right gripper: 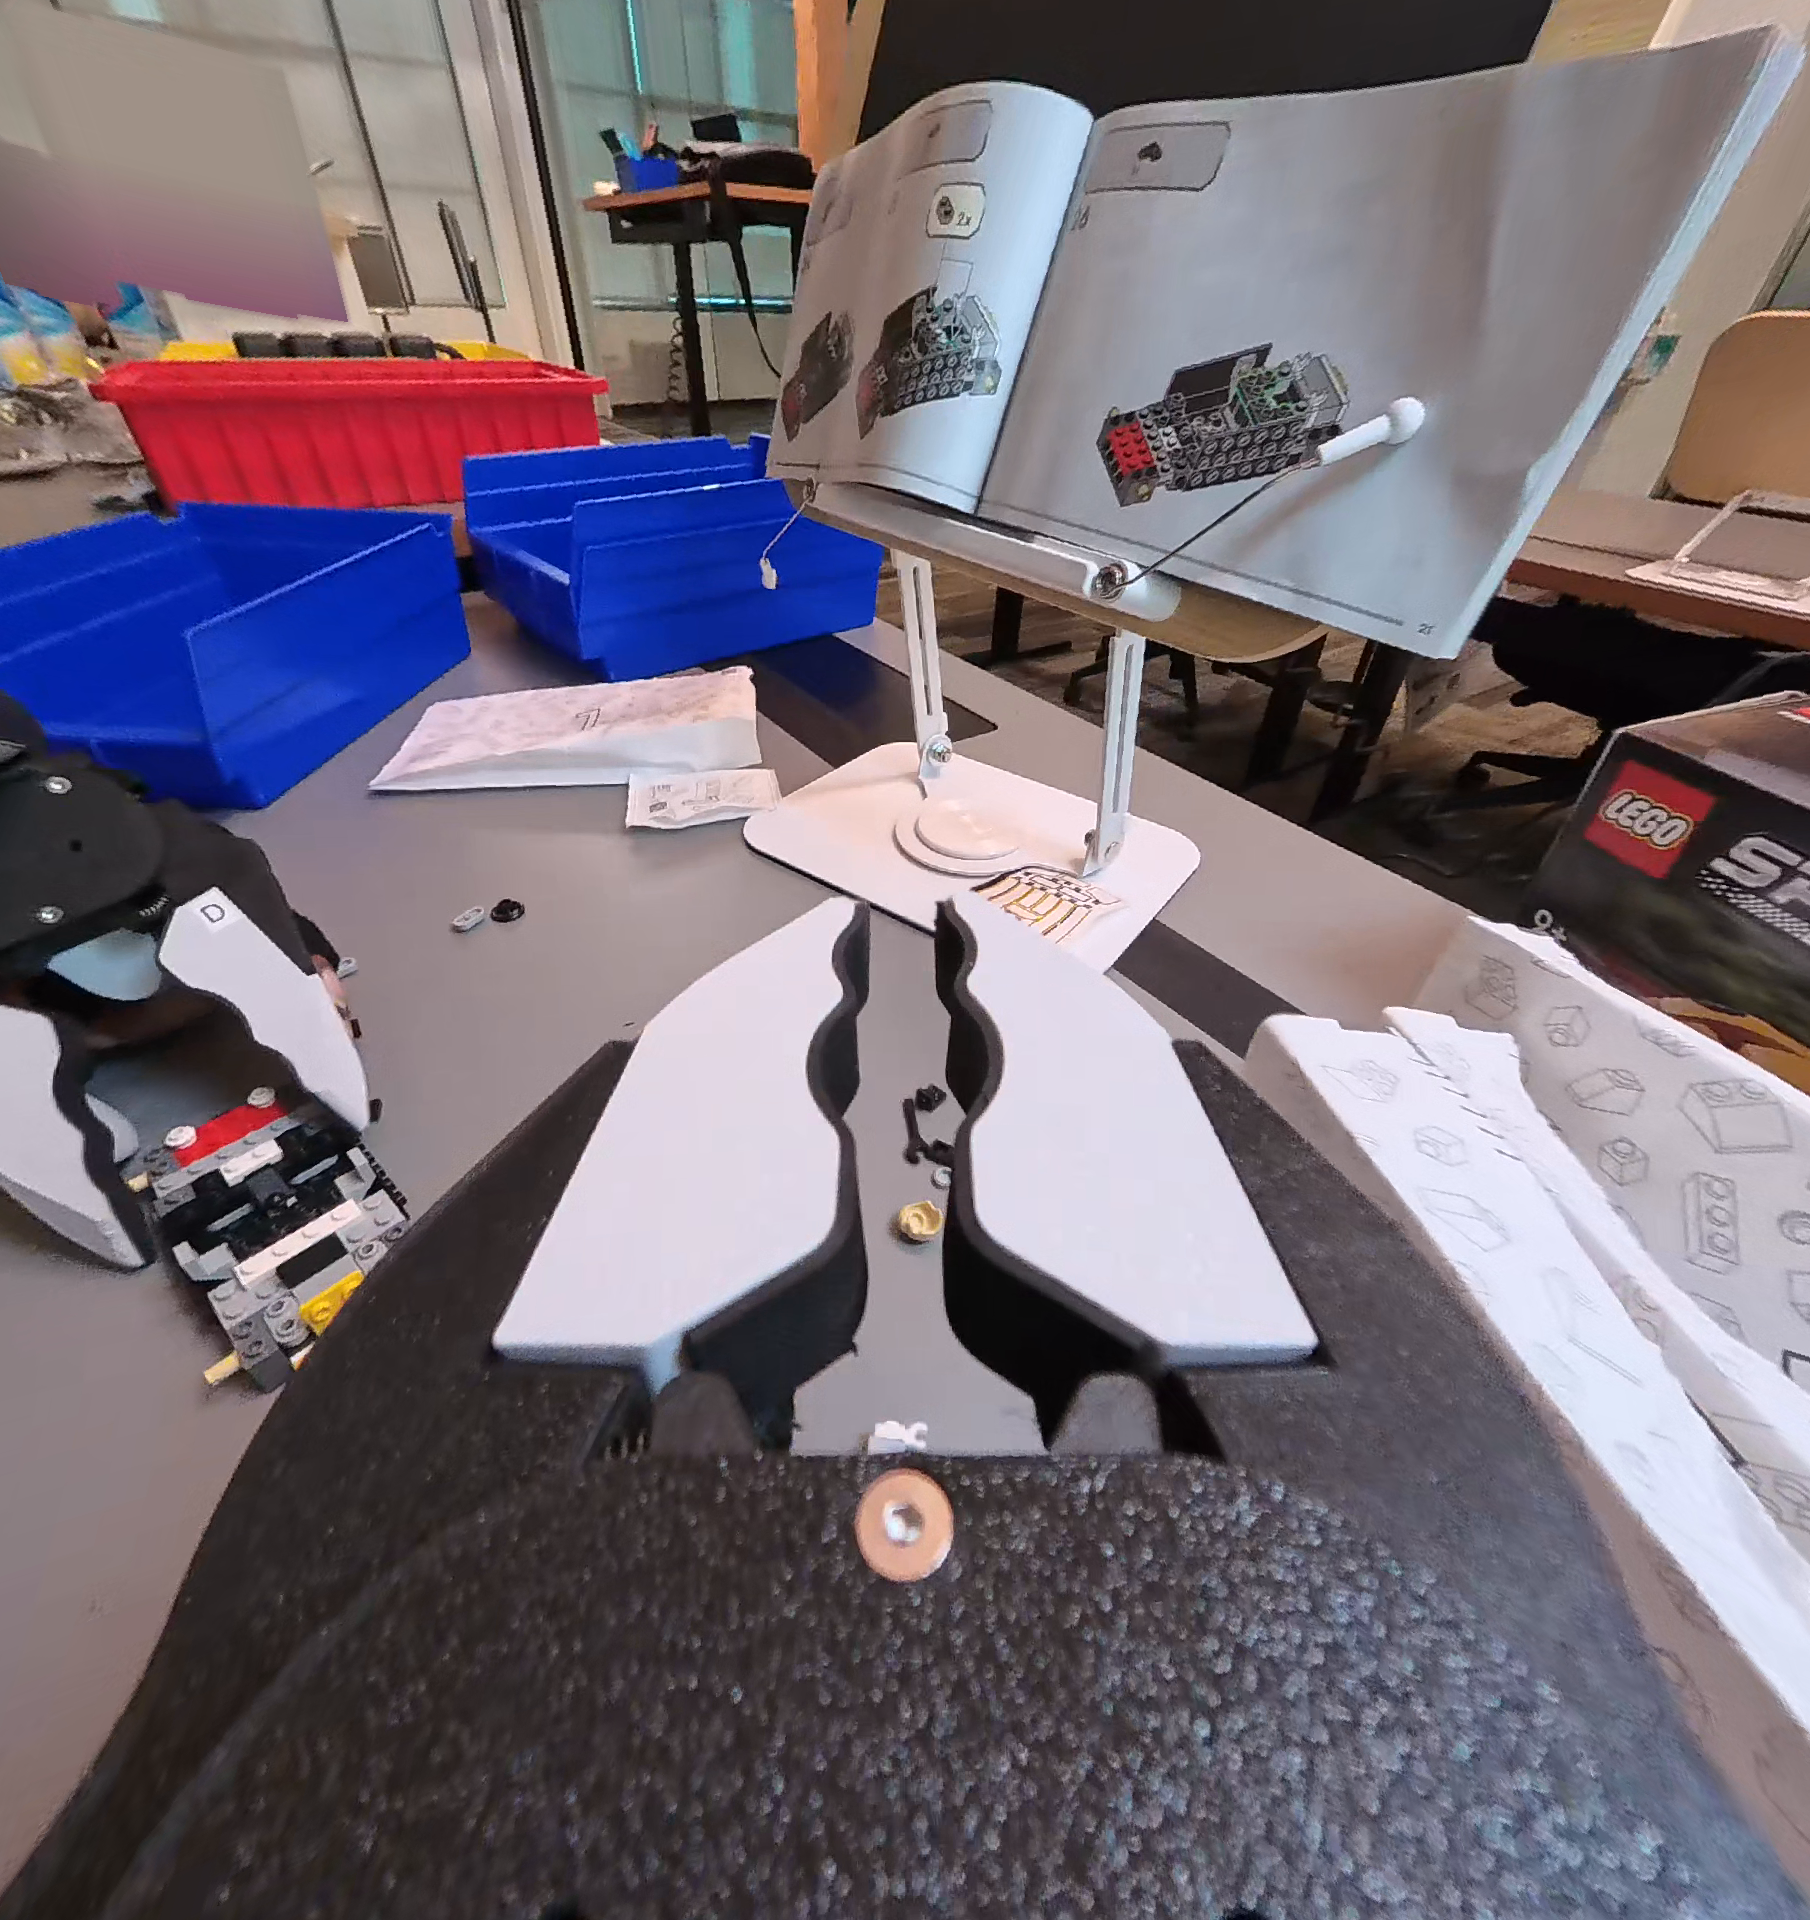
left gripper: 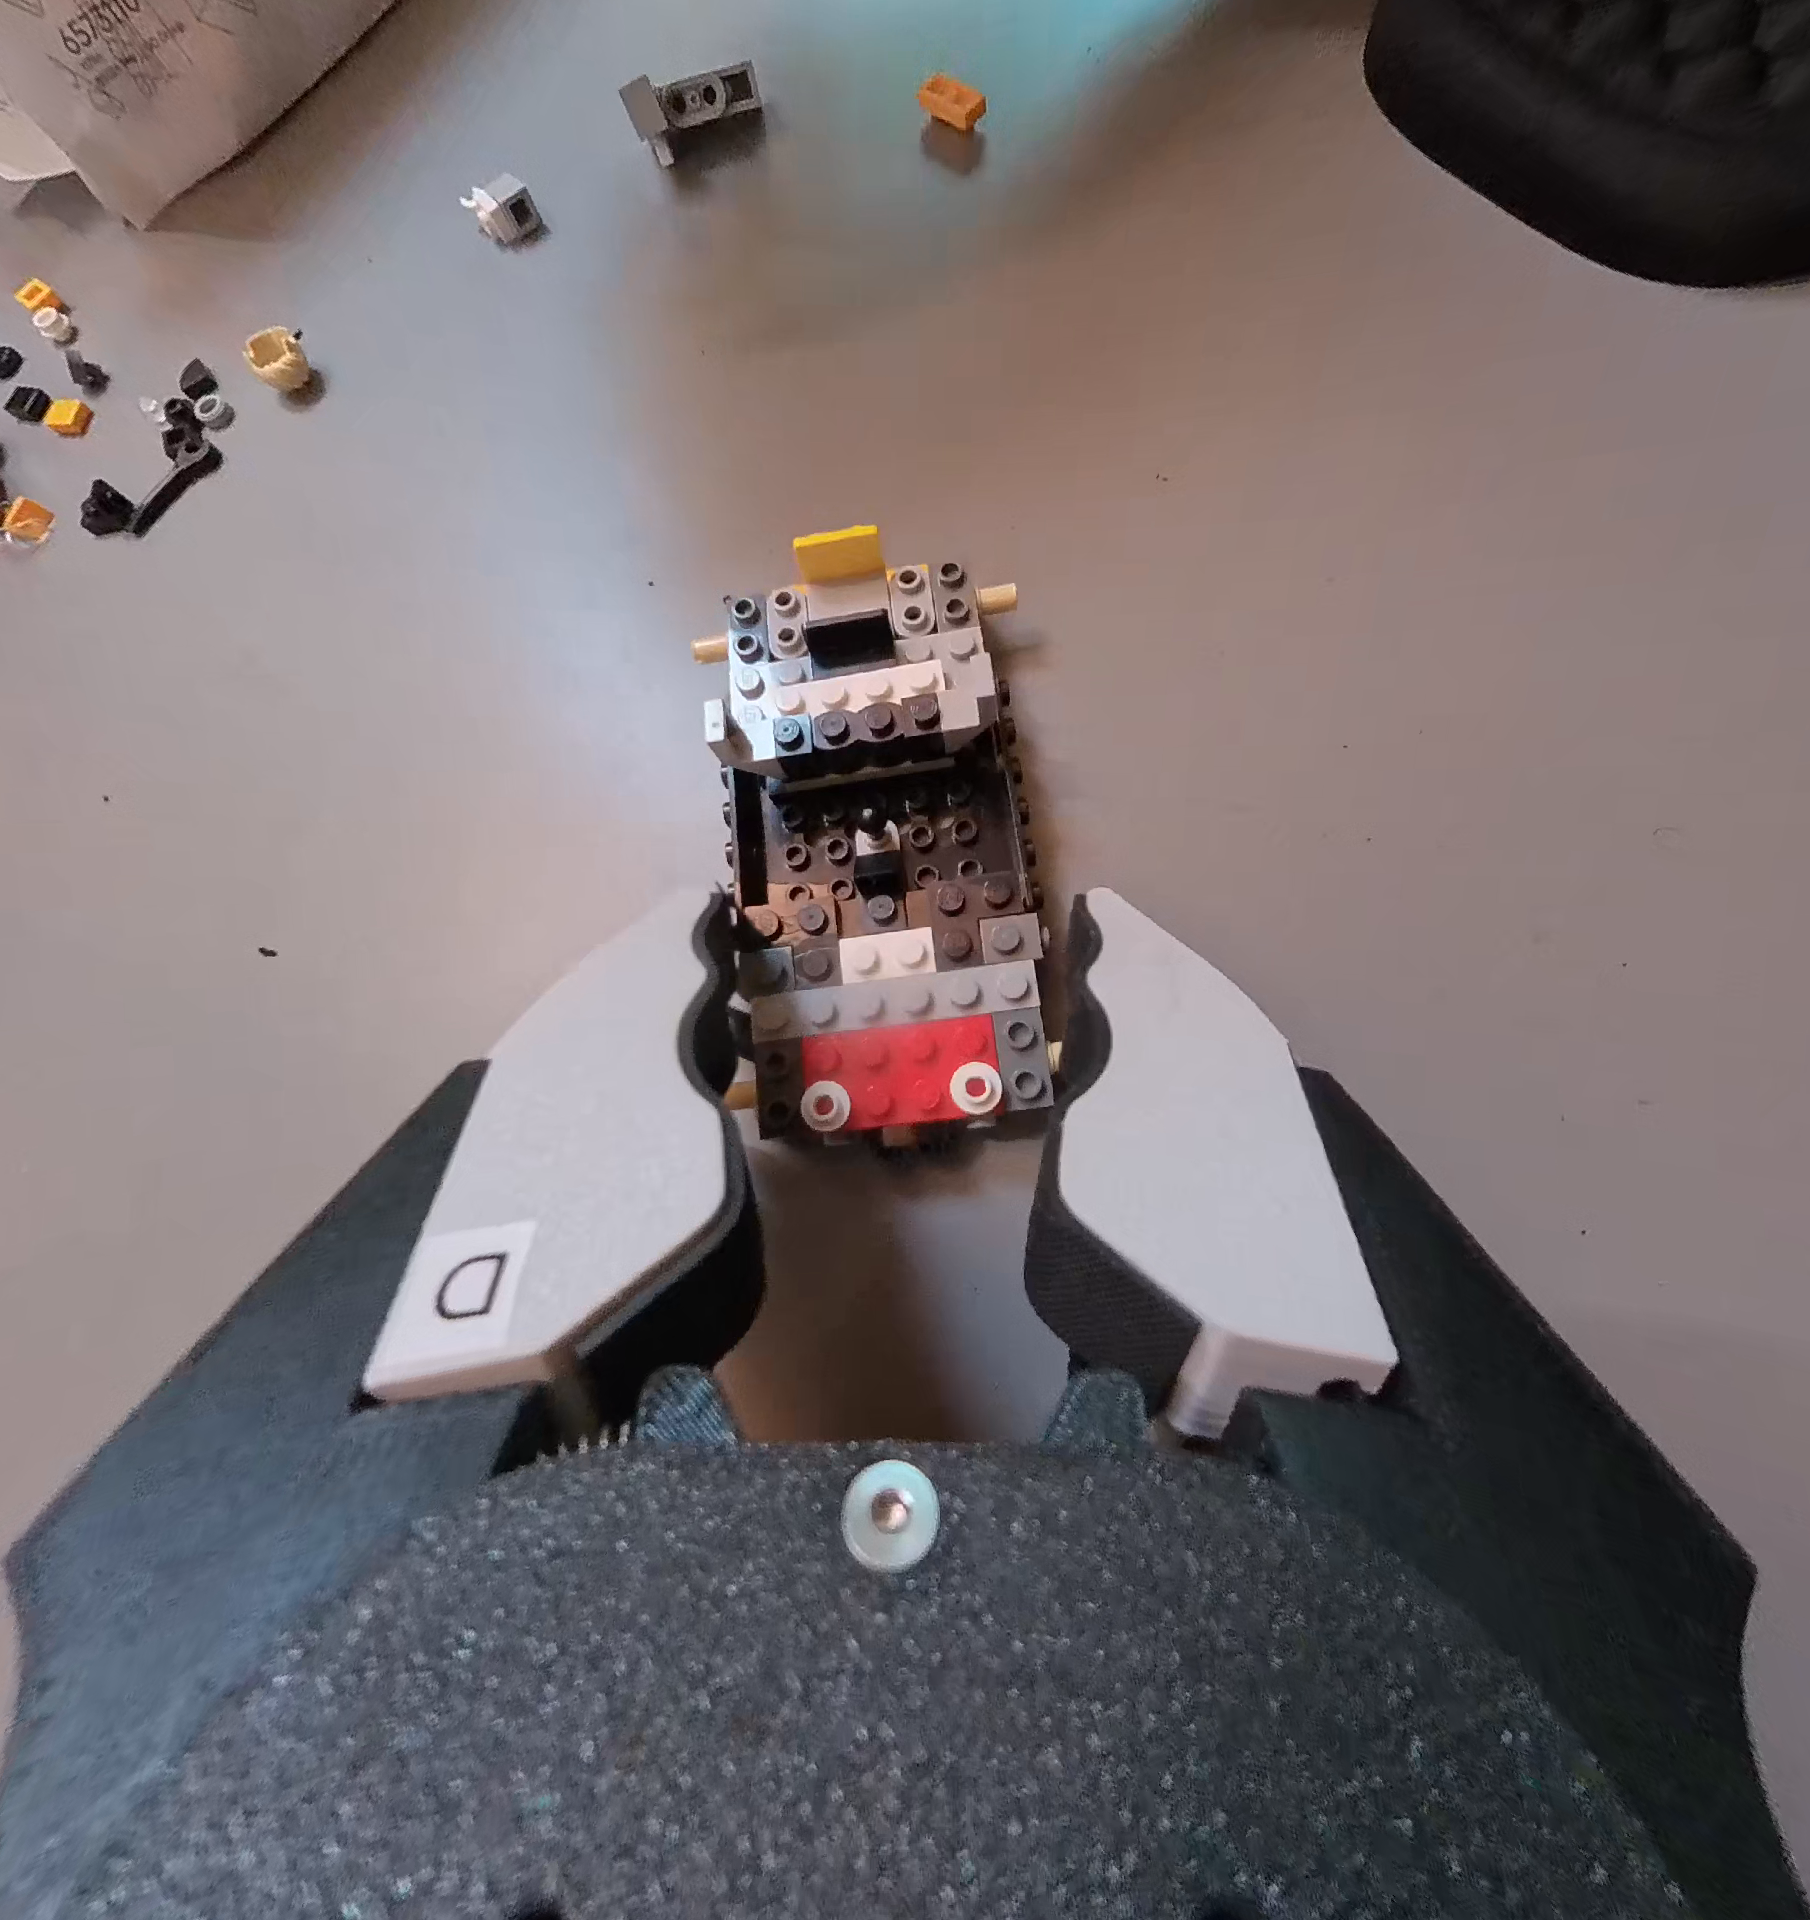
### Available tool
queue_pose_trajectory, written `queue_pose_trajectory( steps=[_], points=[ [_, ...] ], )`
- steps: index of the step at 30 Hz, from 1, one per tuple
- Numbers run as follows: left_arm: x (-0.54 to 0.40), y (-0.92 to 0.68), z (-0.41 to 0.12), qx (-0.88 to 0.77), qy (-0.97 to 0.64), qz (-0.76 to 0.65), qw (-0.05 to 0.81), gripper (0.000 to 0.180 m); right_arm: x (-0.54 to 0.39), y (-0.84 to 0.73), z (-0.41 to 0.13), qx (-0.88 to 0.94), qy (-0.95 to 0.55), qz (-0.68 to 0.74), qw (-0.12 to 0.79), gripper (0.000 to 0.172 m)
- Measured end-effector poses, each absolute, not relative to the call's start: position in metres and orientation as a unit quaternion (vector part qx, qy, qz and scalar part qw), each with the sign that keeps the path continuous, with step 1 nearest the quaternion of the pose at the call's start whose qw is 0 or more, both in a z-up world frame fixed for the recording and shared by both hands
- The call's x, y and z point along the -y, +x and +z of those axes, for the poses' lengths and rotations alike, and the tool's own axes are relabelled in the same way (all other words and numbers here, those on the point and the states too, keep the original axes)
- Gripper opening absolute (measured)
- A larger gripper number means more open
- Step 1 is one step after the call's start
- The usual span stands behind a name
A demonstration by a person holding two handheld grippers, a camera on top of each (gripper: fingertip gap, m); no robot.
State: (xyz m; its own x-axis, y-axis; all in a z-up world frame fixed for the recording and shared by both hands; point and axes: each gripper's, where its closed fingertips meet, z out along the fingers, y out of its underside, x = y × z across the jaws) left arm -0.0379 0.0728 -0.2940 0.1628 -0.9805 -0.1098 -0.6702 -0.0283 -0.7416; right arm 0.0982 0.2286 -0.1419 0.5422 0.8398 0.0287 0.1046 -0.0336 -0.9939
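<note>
Left gripper (left gripper: 896, 1013) fingers spread wide and angled down; right gripper (right gripper: 901, 961) fingers narrowly parted, bare.

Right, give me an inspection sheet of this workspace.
Surface: grey table, flat.
Job's things: brick car model on the table; open booklet on a white stand.
Clutter: loose small bricks; paper bags.
Grippers: left gripper jaws around the car's red end; right gripper slightly open, nothing between.
Cables: nothing seen.
Surroundings: blue bins, red bin, printed box.

Soft daylight — faint shadows, fisheye-bent edges, slight blur
</note>
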Motion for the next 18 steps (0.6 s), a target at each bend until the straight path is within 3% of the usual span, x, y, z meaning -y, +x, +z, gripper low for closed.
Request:
queue_pose_trajectory(
  steps=[13,18],
  points=[
    [-0.077,-0.043,-0.294,-0.597,-0.693,-0.217,0.342,0.055,-0.229,0.100,-0.144,0.375,-0.652,0.288,0.593,0.013],
    [-0.080,-0.044,-0.294,-0.591,-0.697,-0.215,0.345,0.055,-0.226,0.113,-0.157,0.421,-0.689,0.223,0.546,0.024]
  ],
)
